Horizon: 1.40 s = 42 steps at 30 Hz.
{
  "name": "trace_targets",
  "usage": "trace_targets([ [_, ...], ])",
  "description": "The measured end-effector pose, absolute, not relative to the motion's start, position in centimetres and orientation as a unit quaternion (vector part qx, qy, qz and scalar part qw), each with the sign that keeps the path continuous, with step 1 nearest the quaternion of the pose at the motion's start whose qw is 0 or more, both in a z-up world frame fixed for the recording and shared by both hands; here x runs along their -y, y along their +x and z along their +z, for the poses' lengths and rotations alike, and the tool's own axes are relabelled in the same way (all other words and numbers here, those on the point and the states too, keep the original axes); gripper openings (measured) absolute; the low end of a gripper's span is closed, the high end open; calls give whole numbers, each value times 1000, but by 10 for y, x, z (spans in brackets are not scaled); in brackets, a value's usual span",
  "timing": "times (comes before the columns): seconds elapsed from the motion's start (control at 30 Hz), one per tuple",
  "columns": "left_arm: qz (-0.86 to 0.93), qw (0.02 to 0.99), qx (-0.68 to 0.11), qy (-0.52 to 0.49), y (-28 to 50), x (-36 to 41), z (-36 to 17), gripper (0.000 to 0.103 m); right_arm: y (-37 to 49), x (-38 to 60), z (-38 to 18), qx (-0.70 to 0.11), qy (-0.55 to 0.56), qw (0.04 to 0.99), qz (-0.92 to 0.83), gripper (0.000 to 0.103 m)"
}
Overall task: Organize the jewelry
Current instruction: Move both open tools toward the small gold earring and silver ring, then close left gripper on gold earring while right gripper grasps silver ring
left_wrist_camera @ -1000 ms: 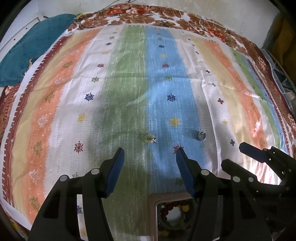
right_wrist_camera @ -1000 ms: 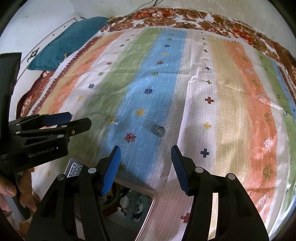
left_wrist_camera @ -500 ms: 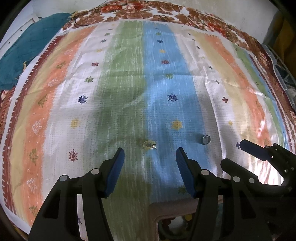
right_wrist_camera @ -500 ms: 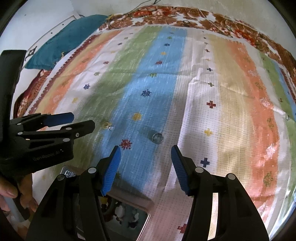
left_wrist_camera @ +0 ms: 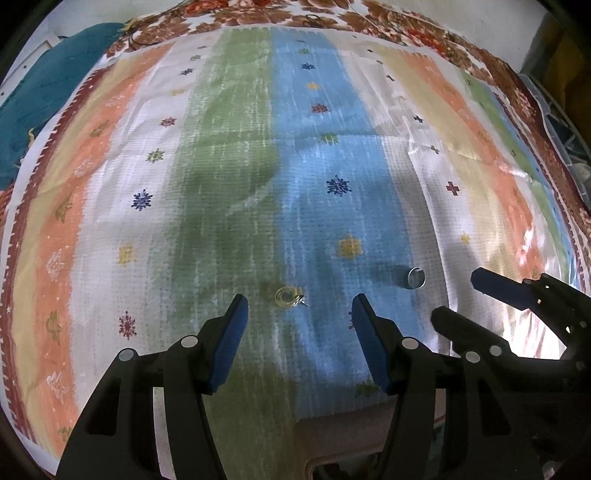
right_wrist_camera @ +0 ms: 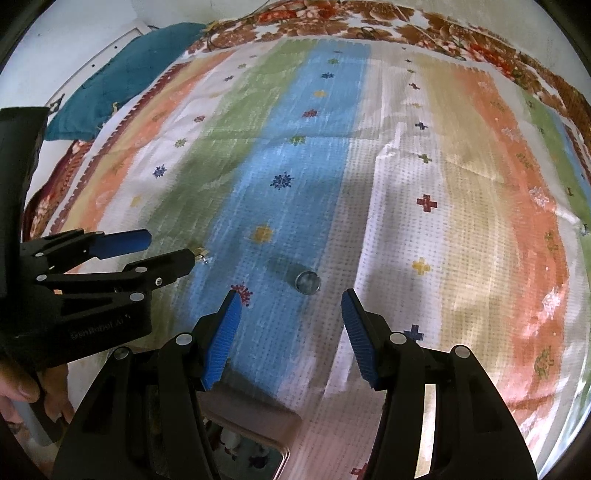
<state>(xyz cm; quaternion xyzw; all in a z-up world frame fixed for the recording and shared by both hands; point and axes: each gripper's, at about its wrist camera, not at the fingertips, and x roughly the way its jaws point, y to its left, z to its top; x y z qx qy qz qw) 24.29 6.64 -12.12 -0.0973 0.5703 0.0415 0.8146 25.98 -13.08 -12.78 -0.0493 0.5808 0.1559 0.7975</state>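
Surface: striped cloth with green, blue, white and orange bands and small flower and cross motifs, spread flat over a brown floral blanket.

Left gripper: jaws parted about halfway, nothing between the blue pads; pointing steeply down at the cloth, above it and not touching.

Gold earring: small coiled piece with a tiny hook, lying on the seam of the green and blue bands — just ahead of the gap in the left jaws, slightly nearer the left pad. In the right wrist view, partly hidden behind the tip of the left gripper.

Right gripper: jaws likewise about half apart, holding nothing; blue ribbed pads clear of the cloth.

Silver ring: broad band lying on its side at the edge of the blue band, opening facing the camera — just ahead of the right jaws, roughly centred between them. In the left wrist view, between the two grippers, beside the right one's tip.

Jewelry box: brownish rim at the bottom edge, below both grippers; contents blurred, small beads barely made out.

Teal cushion: far left corner, off the striped cloth.

Hand: fingers wrapped on the left gripper's handle, lower left.
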Motion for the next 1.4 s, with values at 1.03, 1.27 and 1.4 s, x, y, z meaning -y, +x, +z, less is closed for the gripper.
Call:
trace_targets([
  [1.03,37,788,-609,-85,275,-75,-156,55,282,124,-162,-603,-61,778,167,56],
  [1.27,34,785,-614,-82,281,-76,-158,50,286,124,-170,-610,-67,772,165,46],
  [1.4,30,783,-616,-78,282,-72,-160,44,289,125,-173,-611,-63,772,163,42],
])
